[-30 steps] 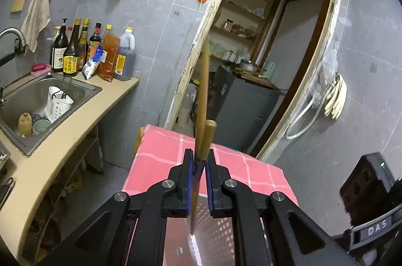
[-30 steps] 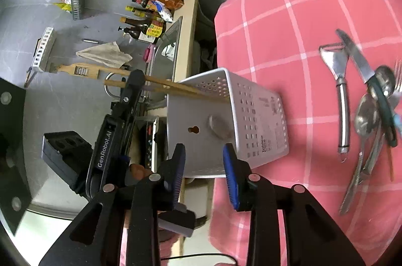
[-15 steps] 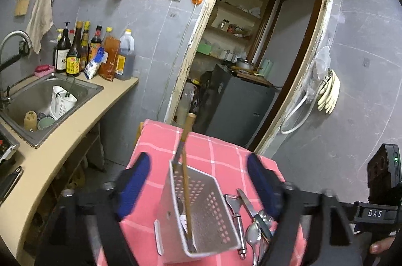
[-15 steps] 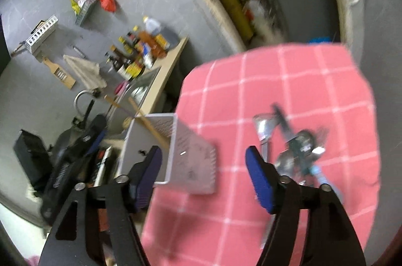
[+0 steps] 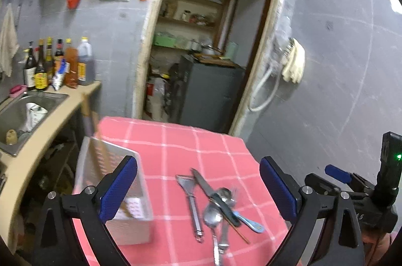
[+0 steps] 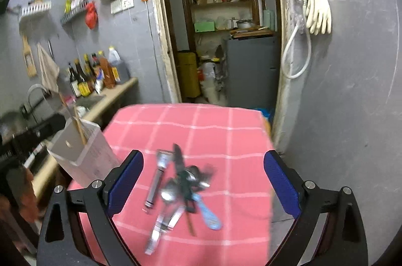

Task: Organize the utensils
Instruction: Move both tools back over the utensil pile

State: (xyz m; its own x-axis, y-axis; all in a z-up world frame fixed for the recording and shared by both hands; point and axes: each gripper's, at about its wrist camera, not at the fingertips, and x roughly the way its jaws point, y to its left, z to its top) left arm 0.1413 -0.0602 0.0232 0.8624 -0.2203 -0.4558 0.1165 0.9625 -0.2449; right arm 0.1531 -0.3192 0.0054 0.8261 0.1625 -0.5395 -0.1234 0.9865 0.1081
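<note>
Utensils (image 5: 216,203) blur, perhaps, rightward; left view shows right gripper (image 5: 336,171).

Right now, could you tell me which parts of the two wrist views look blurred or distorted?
Right wrist view: the pile of metal utensils on the pink checked tablecloth is smeared by motion blur. Left wrist view: the white perforated utensil basket is blurred. Both views: fisheye bends the doorway, with dark corners.

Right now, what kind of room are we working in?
Most likely a small home kitchen. A steel sink is set in a beige counter, dark sauce and oil bottles line the grey wall, and a pantry doorway with wooden shelves opens behind the pink checked tablecloth.
</note>
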